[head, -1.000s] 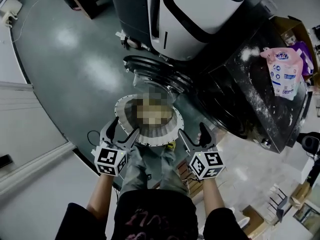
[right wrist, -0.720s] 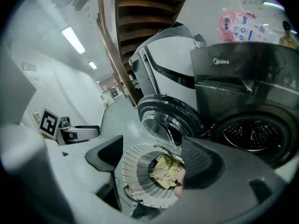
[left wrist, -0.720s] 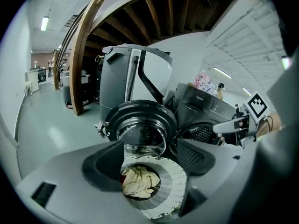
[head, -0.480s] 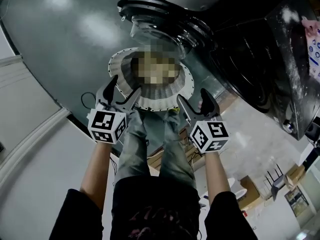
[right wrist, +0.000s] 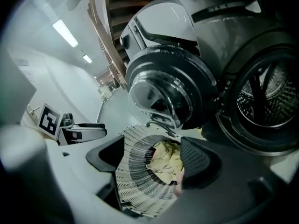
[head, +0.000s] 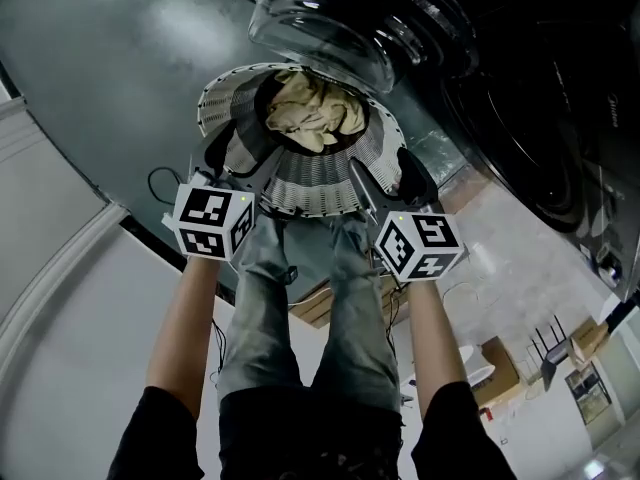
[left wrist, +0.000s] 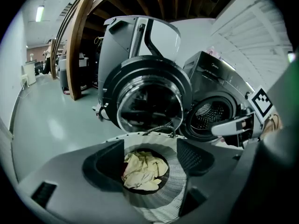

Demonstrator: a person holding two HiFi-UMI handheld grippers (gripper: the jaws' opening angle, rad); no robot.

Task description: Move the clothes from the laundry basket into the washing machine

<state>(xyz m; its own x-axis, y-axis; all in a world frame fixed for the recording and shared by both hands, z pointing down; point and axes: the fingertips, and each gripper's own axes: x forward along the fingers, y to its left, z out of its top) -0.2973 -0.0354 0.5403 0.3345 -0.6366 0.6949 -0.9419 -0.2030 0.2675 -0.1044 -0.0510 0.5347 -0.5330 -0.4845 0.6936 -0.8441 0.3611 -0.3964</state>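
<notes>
The left gripper (head: 232, 163) hangs at about 8 o'clock of the basket (head: 330, 193), pointing down toward its near rim. Its jaws stand wide apart and hold nothing; its own view looks between them into the basket. I cannot tell whether a jaw already touches the rim.

The basket stands on the floor at 12 o'clock from the person's legs. Inside, at the bottom, lies one crumpled pale yellow cloth (head: 312, 108). This is the thing to move, and it is not yet picked.

The right gripper (head: 388, 180) is at about 4 o'clock of the basket. Its jaws are also wide, just beginning to close, with no pad pressing on anything.

Beyond the basket, at 12 o'clock, the round door (head: 320, 23) is swung open, and the drum (right wrist: 268, 99) is free at about 2 o'clock.

The step in hand seems to be the reach for the cloth. To do it well, one gripper should go in over the rim, not against it, so the light basket does not tip. The jaws should stay wide until they are around a thick fold, then close firmly. Lift straight up, because a hanging corner may catch on the rim or on the door.
</notes>
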